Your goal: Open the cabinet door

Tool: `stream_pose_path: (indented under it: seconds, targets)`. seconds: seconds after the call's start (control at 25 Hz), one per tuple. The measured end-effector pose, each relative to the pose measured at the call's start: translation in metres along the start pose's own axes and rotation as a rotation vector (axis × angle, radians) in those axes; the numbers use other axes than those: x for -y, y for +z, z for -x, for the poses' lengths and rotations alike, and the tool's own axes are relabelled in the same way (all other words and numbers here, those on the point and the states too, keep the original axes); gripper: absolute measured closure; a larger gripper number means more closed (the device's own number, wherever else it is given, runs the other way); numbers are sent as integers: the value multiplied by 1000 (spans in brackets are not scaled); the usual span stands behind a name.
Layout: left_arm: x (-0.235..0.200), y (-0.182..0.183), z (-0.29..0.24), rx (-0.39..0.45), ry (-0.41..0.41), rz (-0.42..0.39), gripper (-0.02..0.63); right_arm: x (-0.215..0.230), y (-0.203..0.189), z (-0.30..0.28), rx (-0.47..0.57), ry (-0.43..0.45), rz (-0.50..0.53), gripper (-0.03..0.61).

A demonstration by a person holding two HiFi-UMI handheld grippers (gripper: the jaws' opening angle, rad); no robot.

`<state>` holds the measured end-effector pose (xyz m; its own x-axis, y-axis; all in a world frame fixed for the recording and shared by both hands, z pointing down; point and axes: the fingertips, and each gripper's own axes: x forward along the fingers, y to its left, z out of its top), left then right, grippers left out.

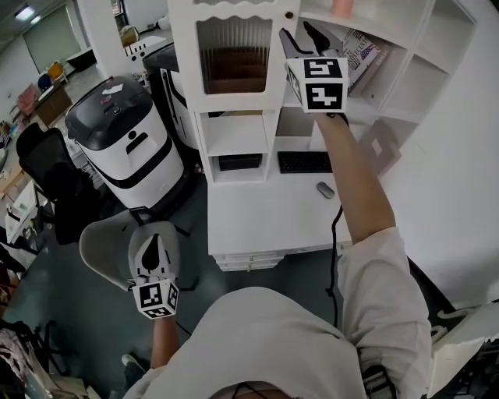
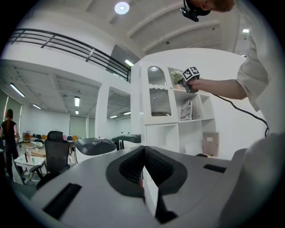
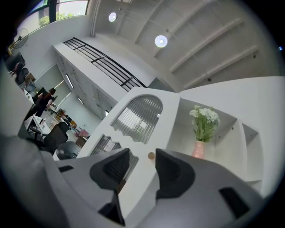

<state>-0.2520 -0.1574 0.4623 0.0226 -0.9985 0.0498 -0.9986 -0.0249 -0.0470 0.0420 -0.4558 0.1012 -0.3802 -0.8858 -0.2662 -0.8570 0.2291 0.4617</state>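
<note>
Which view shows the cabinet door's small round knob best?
Right gripper view: small round brass knob, close, framed between the right tool's parted tips. Head view shows it tiny at top; left gripper view can't resolve it.

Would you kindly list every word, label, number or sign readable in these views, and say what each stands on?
No text can be read anywhere.
Black-and-white patterned booklet: print too small to read.
White label on the grey-lidded white machine: blurred.
White cubes with black square markers: code patterns only, no letters.
Brown board with a pale sticker: too small to read.
</note>
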Motion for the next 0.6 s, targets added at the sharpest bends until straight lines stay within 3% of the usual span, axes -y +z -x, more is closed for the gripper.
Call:
stream_pose_path:
  seconds: [0.6]
  targets:
    - [-18,-3,18,-11,84,7,615,13,-16,-47,-59,-23,51,408]
